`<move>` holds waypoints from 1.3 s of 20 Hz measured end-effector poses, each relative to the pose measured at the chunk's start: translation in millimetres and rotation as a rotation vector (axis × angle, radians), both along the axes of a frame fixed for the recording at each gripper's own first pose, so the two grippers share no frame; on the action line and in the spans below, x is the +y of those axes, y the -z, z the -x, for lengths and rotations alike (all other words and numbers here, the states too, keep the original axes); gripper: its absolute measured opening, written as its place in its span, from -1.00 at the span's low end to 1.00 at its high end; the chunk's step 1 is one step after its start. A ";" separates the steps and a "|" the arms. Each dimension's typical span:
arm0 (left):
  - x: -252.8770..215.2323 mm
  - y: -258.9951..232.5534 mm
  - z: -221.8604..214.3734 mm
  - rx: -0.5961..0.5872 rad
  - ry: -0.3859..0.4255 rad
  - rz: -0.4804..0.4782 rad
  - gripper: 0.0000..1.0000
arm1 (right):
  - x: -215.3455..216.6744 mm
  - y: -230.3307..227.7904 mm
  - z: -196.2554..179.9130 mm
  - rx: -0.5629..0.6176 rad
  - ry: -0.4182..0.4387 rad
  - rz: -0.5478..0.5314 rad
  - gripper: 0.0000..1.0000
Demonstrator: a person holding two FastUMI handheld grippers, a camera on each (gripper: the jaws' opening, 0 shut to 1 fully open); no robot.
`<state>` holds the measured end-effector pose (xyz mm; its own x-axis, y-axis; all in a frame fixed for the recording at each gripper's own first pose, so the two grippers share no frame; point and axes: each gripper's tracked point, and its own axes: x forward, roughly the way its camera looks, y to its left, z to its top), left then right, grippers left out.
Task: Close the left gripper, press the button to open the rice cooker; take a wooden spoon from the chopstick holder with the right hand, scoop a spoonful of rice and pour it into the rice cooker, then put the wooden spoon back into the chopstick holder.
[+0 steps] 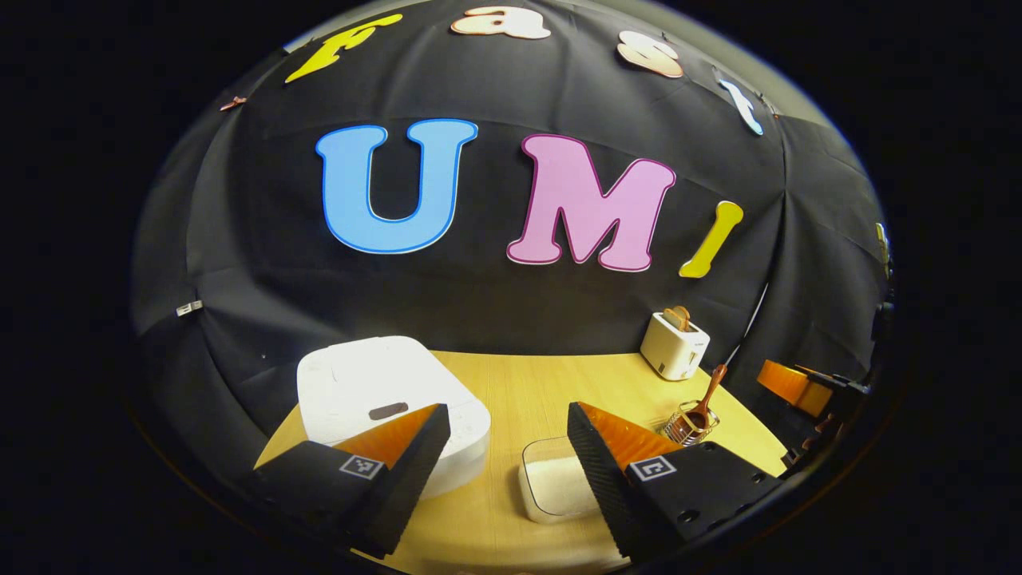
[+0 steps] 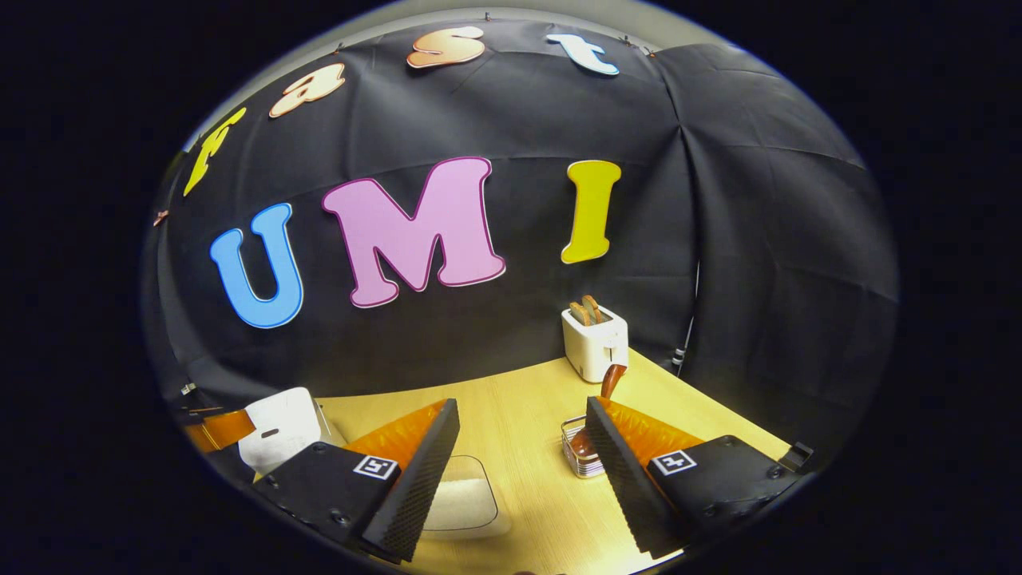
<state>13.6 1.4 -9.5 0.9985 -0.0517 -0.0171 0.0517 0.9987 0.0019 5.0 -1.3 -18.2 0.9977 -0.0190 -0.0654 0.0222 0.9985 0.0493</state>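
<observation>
Rice cooker, white and rounded (image 1: 383,399), sits lid-down on the wooden counter (image 1: 511,383); left claw (image 1: 507,471) and right claw (image 2: 519,479) hover wide open, empty, the button unpressed.

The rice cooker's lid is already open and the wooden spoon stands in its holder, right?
Not quite: the rice cooker is closed, its lid lying flat in the left gripper view. The wooden spoon does stand in its holder.

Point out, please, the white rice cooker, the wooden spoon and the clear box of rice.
White rice cooker (image 1: 375,387): left gripper view, on its closed lid.
Brown wooden spoon (image 1: 713,385): left gripper view, on its handle above the wire holder.
Clear plastic box of white rice (image 2: 467,503): right gripper view, on the rice inside.
</observation>
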 end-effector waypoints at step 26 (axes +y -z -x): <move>124.2 45.0 -113.8 0.221 -0.179 0.130 -0.90 | -22.3 19.1 13.7 0.076 0.039 -0.018 0.98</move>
<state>127.3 125.6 -54.6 0.9647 0.1091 -0.2398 -0.1405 0.9830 -0.1184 -8.7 -23.6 -37.3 0.9883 -0.0558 -0.1419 0.0654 0.9958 0.0636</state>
